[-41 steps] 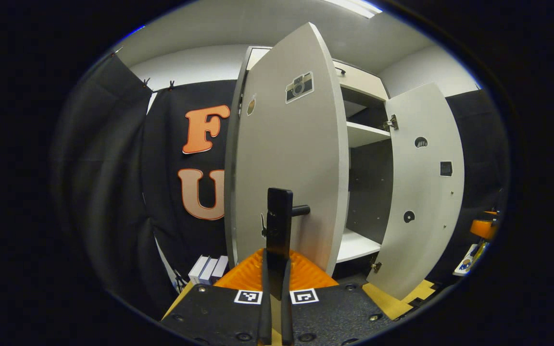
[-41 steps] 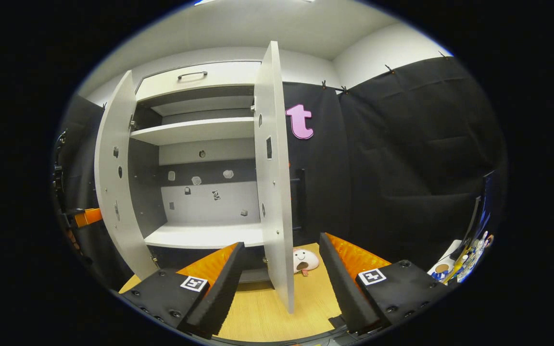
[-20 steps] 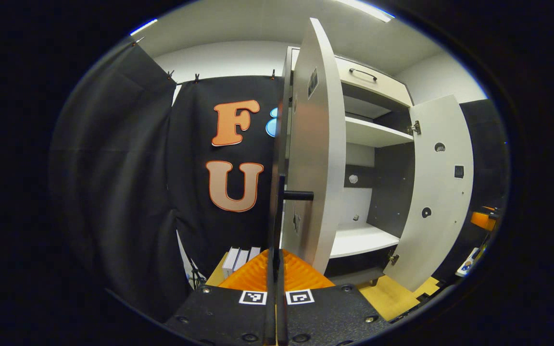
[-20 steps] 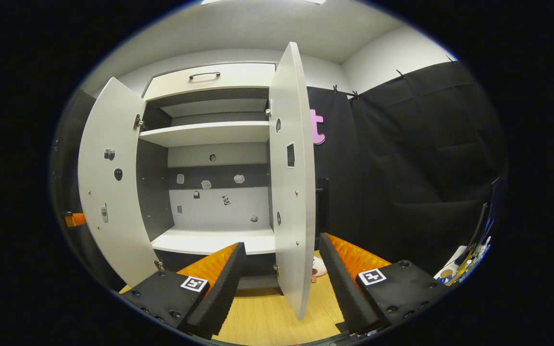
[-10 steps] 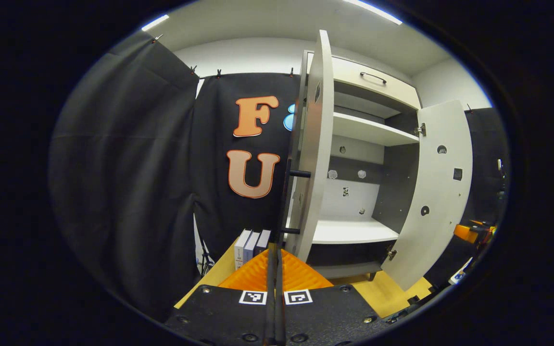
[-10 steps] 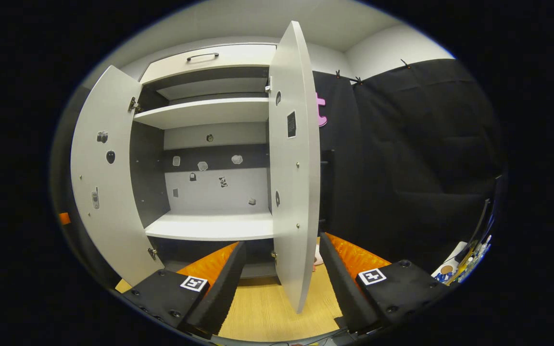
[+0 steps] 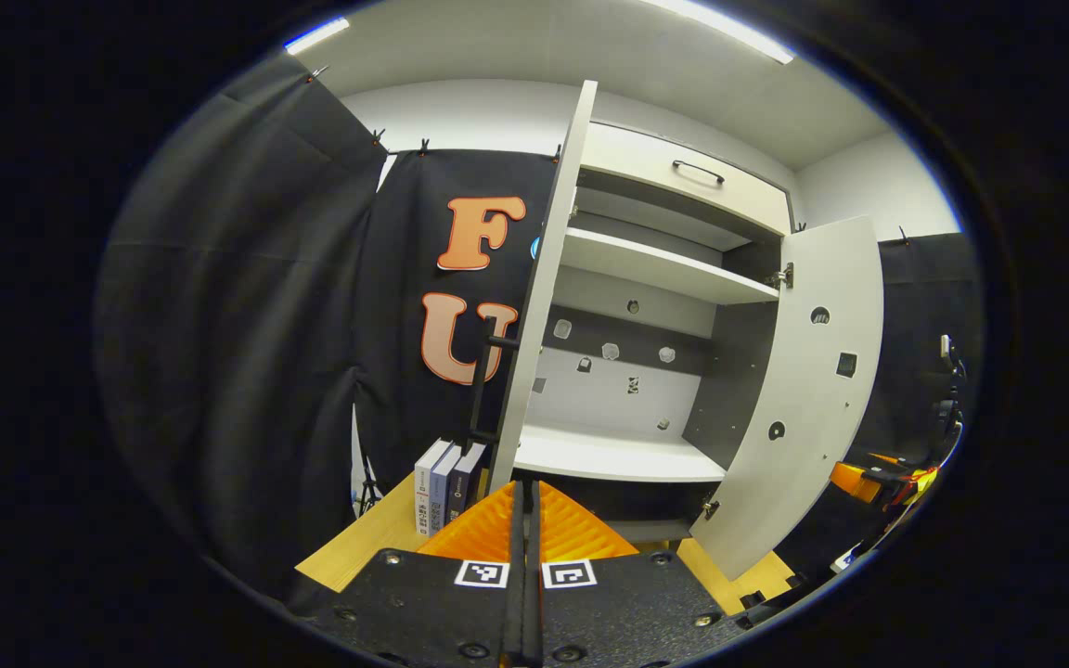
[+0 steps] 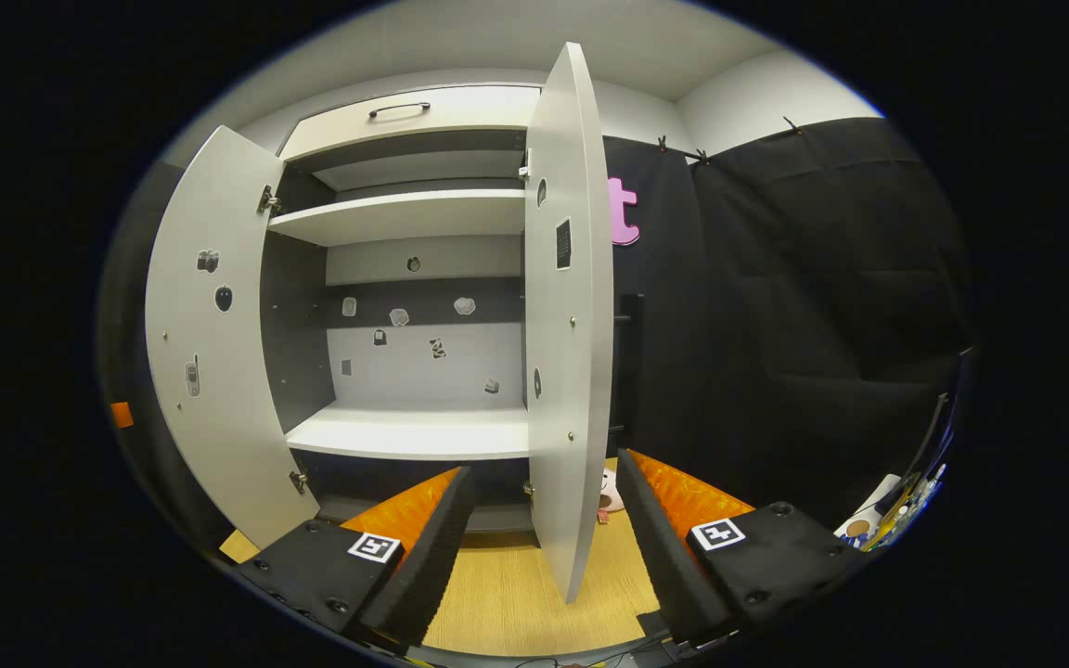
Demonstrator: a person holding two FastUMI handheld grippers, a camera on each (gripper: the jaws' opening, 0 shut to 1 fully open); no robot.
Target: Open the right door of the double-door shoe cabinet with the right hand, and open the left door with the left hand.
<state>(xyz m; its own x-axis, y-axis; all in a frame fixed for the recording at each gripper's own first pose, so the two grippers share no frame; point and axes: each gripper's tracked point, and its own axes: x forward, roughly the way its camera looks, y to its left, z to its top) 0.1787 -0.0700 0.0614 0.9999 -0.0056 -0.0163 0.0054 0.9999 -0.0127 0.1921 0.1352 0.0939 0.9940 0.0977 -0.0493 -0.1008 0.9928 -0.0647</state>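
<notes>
The white shoe cabinet (image 7: 655, 269) stands with both doors swung wide. In the left gripper view its left door (image 7: 534, 306) shows edge-on, and its black bar handle (image 7: 483, 380) is on the far side. My left gripper (image 7: 525, 506) sits a little in front of that door's lower edge, shut with nothing between its fingers. The right door (image 7: 813, 390) hangs open farther right. In the right gripper view the right door (image 8: 572, 325) stands edge-on ahead, its handle (image 8: 629, 362) behind it. My right gripper (image 8: 544, 492) is open and short of the door, touching nothing. The left door (image 8: 210, 334) is open too.
Two bare white shelves (image 8: 405, 218) (image 8: 414, 431) and a top drawer (image 8: 405, 116) show inside the cabinet. Books (image 7: 442, 473) stand on the wooden floor (image 8: 507, 594) left of the cabinet. A small plush toy (image 8: 607, 492) lies behind the right door. Black cloth walls close in on both sides.
The left door has swung from half open to wide open. My left gripper has come off its handle and drawn back, fingers still shut. The right gripper has stayed open and barely shifted.
</notes>
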